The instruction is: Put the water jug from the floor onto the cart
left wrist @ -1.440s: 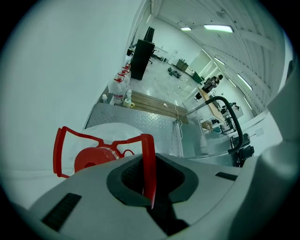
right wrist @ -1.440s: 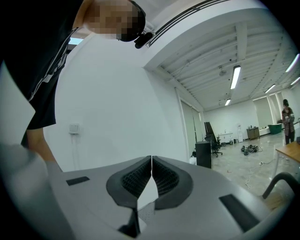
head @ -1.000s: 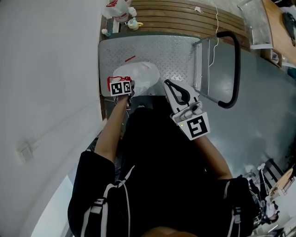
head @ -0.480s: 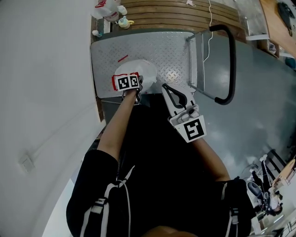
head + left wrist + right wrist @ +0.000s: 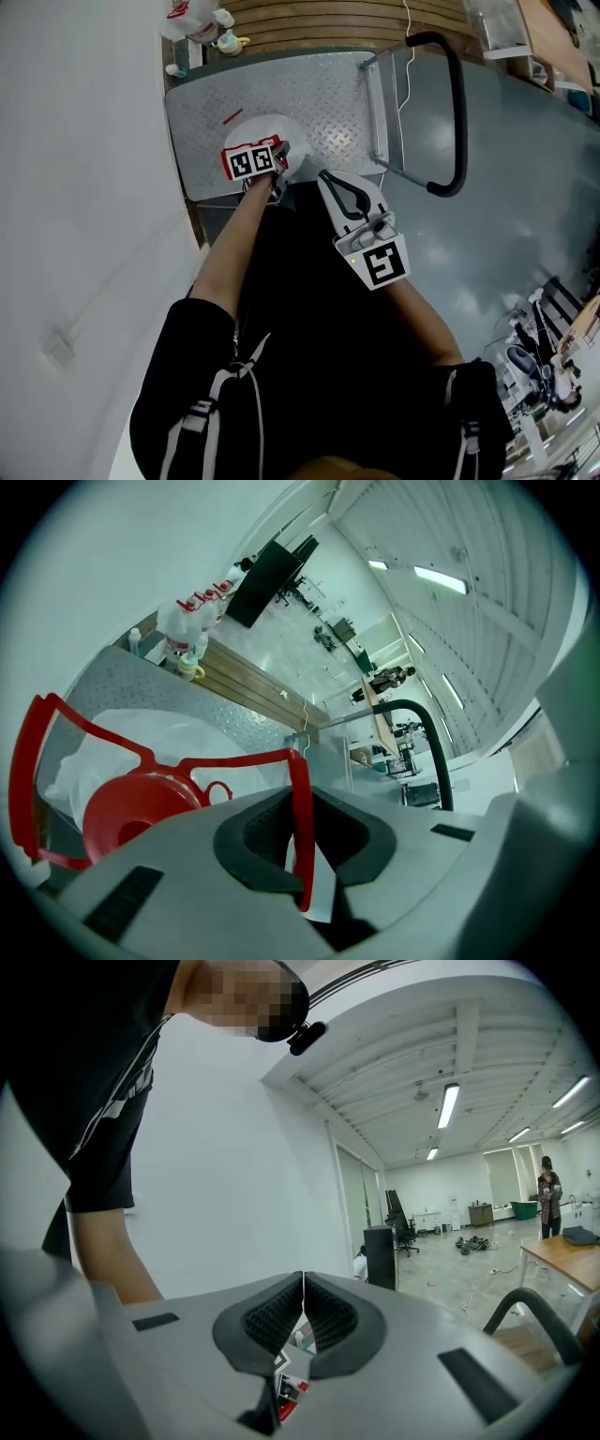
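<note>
The water jug (image 5: 272, 131) is translucent white with a red cap (image 5: 131, 808) and a red carry handle (image 5: 298, 799). It is over the near part of the cart's metal deck (image 5: 319, 89); whether it rests on the deck I cannot tell. My left gripper (image 5: 279, 157) is shut on the red handle, which runs between its pads in the left gripper view. My right gripper (image 5: 330, 178) hovers beside the jug at the deck's near edge. Its jaws are shut and hold nothing (image 5: 303, 1309).
The cart's black push bar (image 5: 457, 112) rises at the deck's right end. Beyond the cart runs a wooden slatted bench (image 5: 328, 19) with bottles (image 5: 197, 19) at its left end. A white wall stands on the left, grey floor (image 5: 525, 187) on the right.
The left gripper has carried the jug further in over the cart deck and a little lower. The right gripper has sunk slightly beside it.
</note>
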A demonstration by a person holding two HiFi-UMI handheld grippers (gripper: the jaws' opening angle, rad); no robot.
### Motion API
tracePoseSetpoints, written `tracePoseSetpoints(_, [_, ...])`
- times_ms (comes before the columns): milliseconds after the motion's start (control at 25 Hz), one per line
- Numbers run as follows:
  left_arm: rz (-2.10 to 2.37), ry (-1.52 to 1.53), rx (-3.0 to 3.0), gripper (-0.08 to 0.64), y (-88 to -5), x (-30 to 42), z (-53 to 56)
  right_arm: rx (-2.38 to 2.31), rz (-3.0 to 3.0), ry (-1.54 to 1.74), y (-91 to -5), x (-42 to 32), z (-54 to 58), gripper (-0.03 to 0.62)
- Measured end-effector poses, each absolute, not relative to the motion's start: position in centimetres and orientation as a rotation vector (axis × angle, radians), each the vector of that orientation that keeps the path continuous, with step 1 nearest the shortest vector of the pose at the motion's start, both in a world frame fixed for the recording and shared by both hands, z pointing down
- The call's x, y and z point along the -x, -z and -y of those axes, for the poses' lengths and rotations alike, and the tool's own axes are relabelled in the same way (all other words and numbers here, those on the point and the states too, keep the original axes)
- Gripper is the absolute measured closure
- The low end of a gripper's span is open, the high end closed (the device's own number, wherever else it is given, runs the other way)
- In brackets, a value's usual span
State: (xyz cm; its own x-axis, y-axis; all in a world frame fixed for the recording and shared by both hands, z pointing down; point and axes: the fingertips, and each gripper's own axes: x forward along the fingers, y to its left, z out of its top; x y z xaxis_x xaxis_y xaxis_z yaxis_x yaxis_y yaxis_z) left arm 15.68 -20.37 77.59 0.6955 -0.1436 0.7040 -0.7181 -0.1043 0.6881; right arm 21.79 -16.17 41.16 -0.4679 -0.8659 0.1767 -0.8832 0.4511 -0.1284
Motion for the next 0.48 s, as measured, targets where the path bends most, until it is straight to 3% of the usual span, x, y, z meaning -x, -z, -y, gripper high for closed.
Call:
tracePoseSetpoints(160, [0.683, -0.538, -1.596, 0.511, -77.8, -16.9, 19.8, -1.591, 2.581, -0.319, -41.3, -22.6, 15.6, 0.574])
tracePoseSetpoints(480, [0.642, -0.545, -1.64, 0.407, -76.7, -18.7, 19.3, -1.588, 2.585, -0.312, -41.3, -22.2, 15.0, 0.572])
